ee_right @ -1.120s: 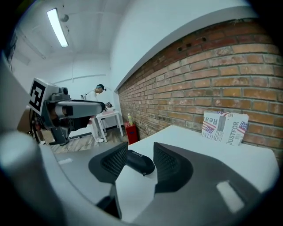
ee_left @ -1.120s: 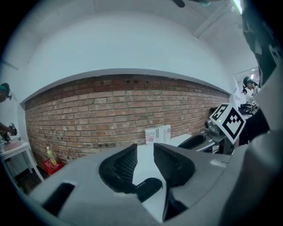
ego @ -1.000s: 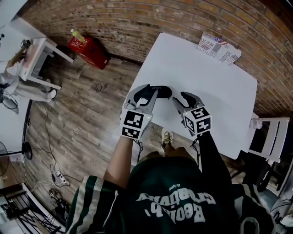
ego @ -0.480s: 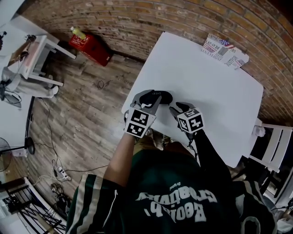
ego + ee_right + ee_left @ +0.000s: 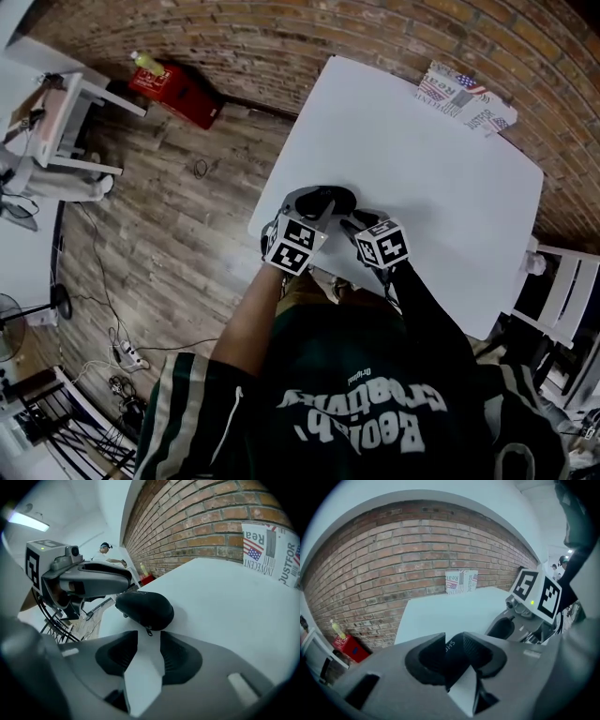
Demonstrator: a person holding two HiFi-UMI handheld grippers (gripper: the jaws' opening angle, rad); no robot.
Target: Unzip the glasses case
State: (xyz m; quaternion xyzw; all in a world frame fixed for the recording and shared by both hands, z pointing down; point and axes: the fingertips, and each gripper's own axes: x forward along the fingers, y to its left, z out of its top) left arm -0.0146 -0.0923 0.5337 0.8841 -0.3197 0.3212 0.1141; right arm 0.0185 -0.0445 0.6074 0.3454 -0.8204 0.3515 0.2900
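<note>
**A:** So, how far along is the unzipping?

**B:** Barely begun, I'd say. The black, rounded, oval glasses case (image 5: 330,198) lies on the white square table (image 5: 422,159), by its near edge and close to its left corner. It looks fully closed, with no gap showing along its seam.

**A:** Is anything holding it?

**B:** Yes. The left gripper (image 5: 454,645) has one end of the case pinched between its pads, so the case is clamped and steadied from that side.

**A:** And the other one?

**B:** The right gripper (image 5: 149,639) is empty. Its jaws stand apart and have just been closing a little, with nothing between them. The small dark zipper pull (image 5: 149,631) hangs off the end of the case that faces it. It sits just beyond the fingertips and is lined up with the gap.

**A:** What's done, then, and what's left?

**B:** Done: the case is braced and the right jaws are aimed at the pull. Left, by my reading: ease forward, pinch the pull, then draw it round the case's edge while the left grip holds firm. None of the zip's run is open yet, as far as these views show.
</note>
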